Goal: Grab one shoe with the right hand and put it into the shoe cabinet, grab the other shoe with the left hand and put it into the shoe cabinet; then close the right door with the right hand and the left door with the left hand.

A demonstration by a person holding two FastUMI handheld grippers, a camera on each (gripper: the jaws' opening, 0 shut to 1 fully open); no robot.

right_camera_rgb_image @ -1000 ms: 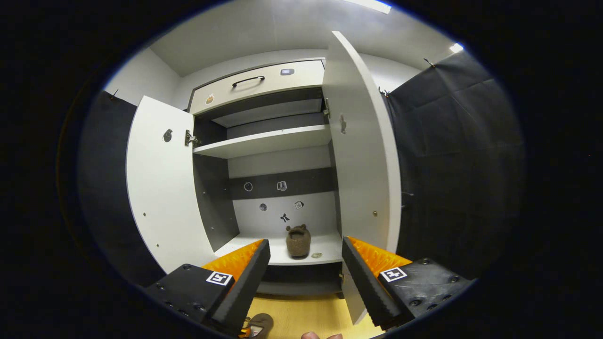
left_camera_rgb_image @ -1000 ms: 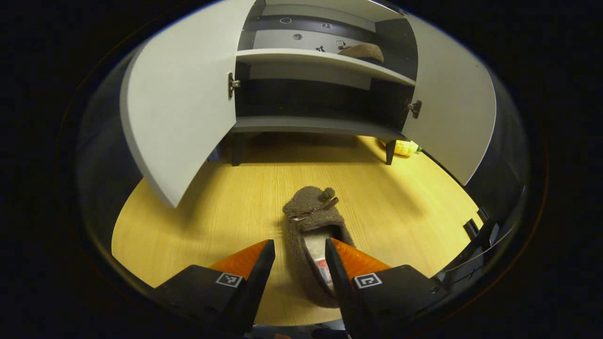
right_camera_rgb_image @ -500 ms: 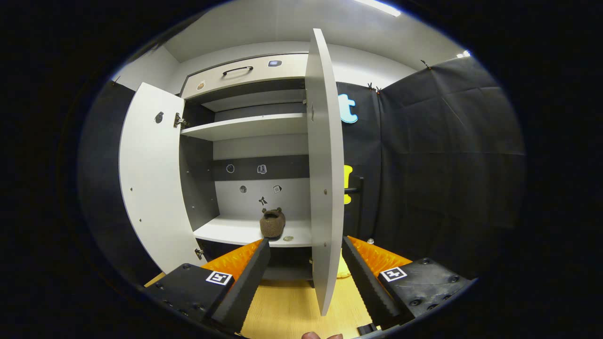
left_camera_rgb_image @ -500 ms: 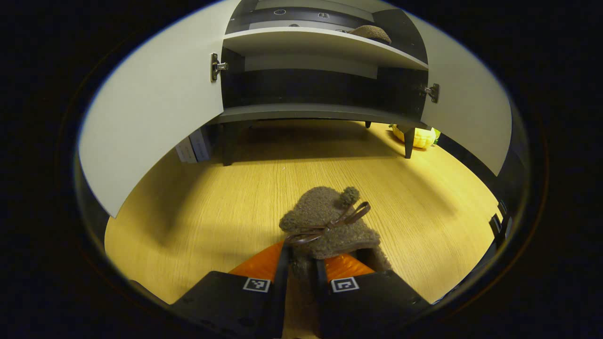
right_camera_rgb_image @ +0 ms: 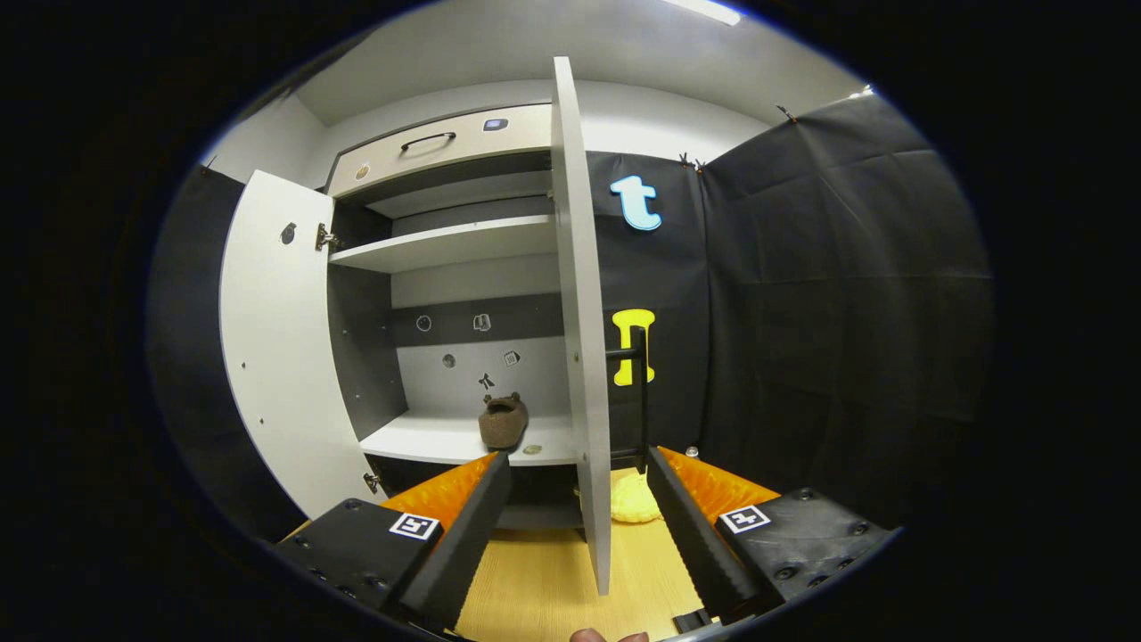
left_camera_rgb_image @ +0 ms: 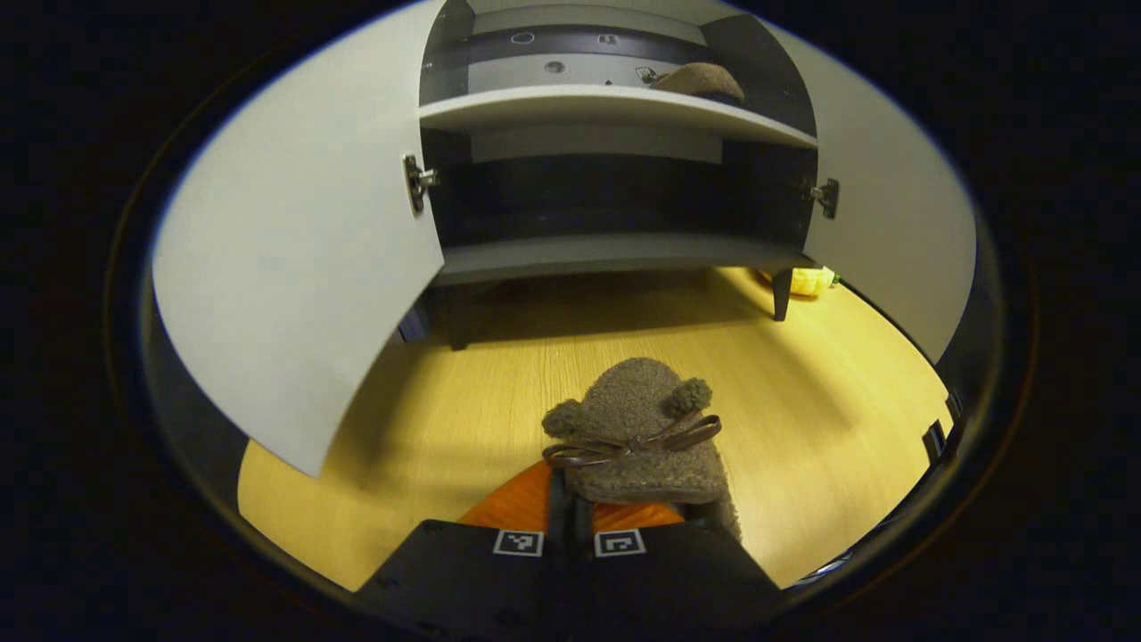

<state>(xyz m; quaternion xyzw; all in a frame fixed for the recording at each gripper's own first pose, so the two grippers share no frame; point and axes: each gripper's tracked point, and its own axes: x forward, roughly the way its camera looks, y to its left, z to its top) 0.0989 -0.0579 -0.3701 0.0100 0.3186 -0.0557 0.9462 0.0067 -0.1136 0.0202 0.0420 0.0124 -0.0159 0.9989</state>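
My left gripper (left_camera_rgb_image: pixel 570 504) is shut on the edge of a brown fuzzy shoe (left_camera_rgb_image: pixel 644 428) with a bow, its toe pointing at the shoe cabinet (left_camera_rgb_image: pixel 615 254). Both cabinet doors stand open: the left door (left_camera_rgb_image: pixel 294 259) and the right door (left_camera_rgb_image: pixel 896 223). The other brown shoe (left_camera_rgb_image: pixel 700 82) rests on the white shelf inside, toward its right side. In the right gripper view that shoe (right_camera_rgb_image: pixel 504 421) sits on the shelf (right_camera_rgb_image: pixel 428 441). My right gripper (right_camera_rgb_image: pixel 579 504) is open and holds nothing, facing the edge of the right door (right_camera_rgb_image: pixel 579 339).
Wooden floor (left_camera_rgb_image: pixel 463 419) spreads in front of the cabinet. A yellow object (left_camera_rgb_image: pixel 802 281) lies by the cabinet's right leg, behind the right door (right_camera_rgb_image: pixel 635 499). A black handle (right_camera_rgb_image: pixel 638 383) sits on the door's outer face. A drawer (right_camera_rgb_image: pixel 437 147) tops the cabinet.
My left gripper closed on the shoe on the floor and now holds it. The right gripper swung right, from facing the cabinet's inside to facing the right door's edge.
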